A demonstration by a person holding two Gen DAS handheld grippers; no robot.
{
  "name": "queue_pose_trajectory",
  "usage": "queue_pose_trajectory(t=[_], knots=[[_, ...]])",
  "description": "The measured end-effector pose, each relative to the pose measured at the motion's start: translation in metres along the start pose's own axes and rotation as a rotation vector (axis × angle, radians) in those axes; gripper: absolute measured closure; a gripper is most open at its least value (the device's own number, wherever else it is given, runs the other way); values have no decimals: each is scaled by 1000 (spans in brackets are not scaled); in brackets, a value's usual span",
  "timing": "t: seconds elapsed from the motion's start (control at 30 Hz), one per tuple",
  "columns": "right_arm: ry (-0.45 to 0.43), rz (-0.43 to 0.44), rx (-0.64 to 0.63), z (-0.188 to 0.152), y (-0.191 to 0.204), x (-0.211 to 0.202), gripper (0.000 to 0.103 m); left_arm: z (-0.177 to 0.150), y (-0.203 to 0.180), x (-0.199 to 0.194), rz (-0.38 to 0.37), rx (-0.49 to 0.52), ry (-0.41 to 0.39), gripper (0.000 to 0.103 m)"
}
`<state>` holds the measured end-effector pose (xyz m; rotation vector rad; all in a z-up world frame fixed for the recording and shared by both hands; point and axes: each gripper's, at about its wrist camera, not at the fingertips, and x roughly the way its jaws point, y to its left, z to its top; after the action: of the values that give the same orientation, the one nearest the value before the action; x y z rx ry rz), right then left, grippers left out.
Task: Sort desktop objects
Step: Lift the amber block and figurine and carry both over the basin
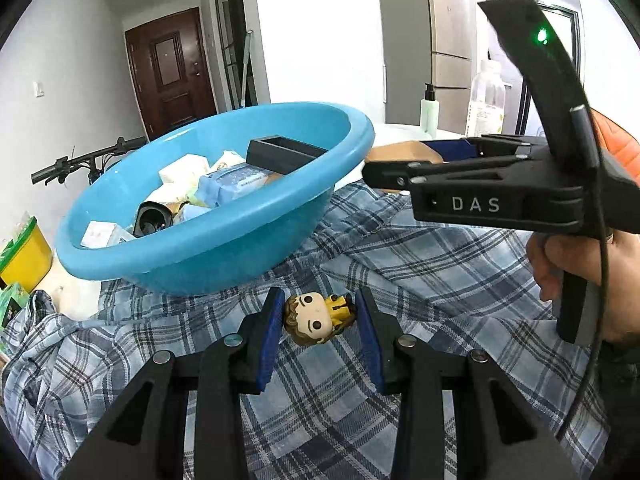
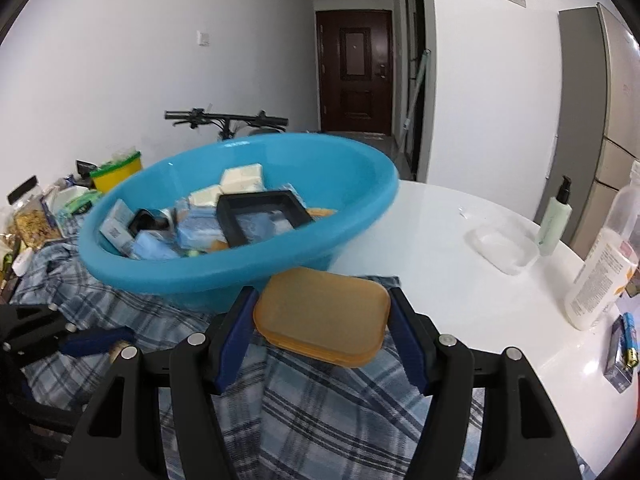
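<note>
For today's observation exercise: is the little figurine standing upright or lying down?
Lying down: the figurine rests sideways on the plaid cloth.

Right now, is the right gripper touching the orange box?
Touching. The right wrist view shows the orange box wedged between the right gripper, both blue fingers pressed against its ends with no gap, lifted over the plaid cloth.
</note>
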<state>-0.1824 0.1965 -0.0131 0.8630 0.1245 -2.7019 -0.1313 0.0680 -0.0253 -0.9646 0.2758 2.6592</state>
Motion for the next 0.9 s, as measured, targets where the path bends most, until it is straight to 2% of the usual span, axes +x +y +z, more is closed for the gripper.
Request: queue_pose_trajectory(t=[0.2, 0.4, 0.5, 0.63, 0.9], knots=[[3, -112, -2, -1, -17, -3, 40, 0, -1, -6, -6, -6, -12, 64], [-79, -154, 70, 6, -43, -39, 39, 0, 1, -10, -1, -20, -22, 64], [-128, -114, 91, 17, -45, -56, 39, 1, 2, -13, -3, -25, -32, 64], [-190, 12, 105, 37, -30, -68, 39, 2, 4, -14, 1, -26, -40, 64], [-211, 103, 16, 76, 16, -50, 39, 1, 7, -14, 4, -38, -37, 64]])
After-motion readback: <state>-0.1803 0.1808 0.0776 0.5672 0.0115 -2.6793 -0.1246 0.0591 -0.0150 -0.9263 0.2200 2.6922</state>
